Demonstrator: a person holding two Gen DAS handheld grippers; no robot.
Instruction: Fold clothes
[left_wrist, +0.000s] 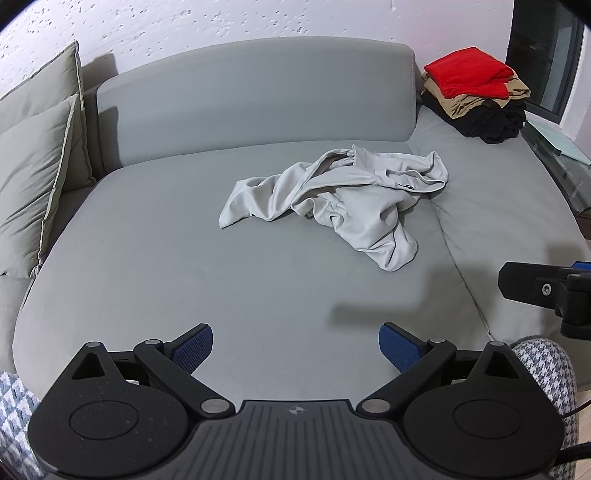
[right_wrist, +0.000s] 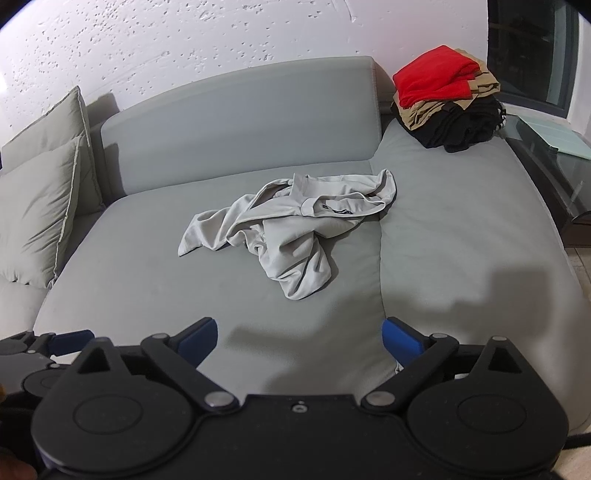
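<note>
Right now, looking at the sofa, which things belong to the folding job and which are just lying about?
Job:
crumpled pale grey garment
stack of folded clothes
left gripper, open
right gripper, open

Lying about:
cushions
glass side table

Bright even light, soft shadows, fisheye-warped edges
</note>
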